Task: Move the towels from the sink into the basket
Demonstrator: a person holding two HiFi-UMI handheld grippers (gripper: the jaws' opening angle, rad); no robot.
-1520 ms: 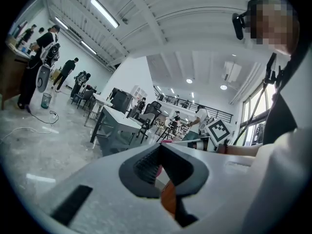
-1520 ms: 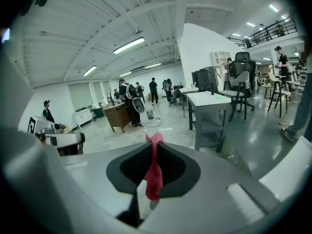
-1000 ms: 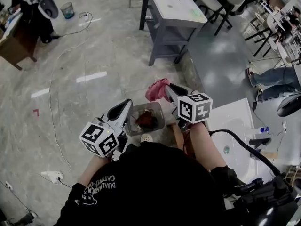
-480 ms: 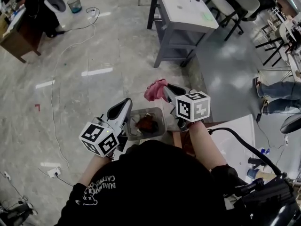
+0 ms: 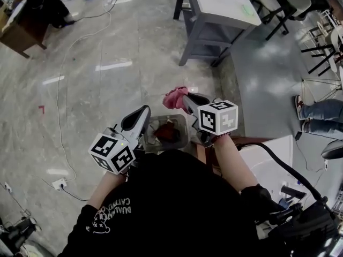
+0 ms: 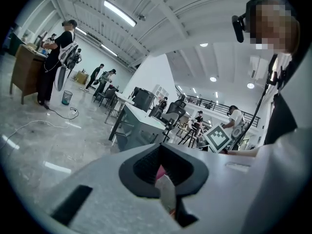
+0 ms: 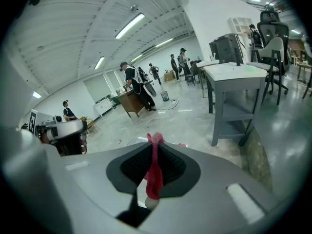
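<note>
Towel (image 5: 174,97): pink cloth, soft, nubbly.
Basket (image 5: 182,123): pale cloudy plastic, smooth.
Left gripper (image 5: 140,115), right gripper (image 5: 187,98): matt grey plastic shells with black ribbed pads.
2 cubes (image 5: 218,116): matt white, black print.
Floor (image 5: 107,100): mottled grey stone, polished, glossy.
Table (image 5: 225,1): matt white top, grey painted frame.

Between the left fingers (image 5: 140,116) and the right fingers (image 5: 194,98) the basket (image 5: 181,120) stands open from above, with only a dark red towel (image 5: 168,133) inside. The pink towel (image 5: 174,97) pinched in the right fingers hangs near its far rim. Ahead of both, the floor (image 5: 107,95) is bare until the grey table (image 5: 214,9). The sink (image 5: 268,154) closes the right side.
</note>
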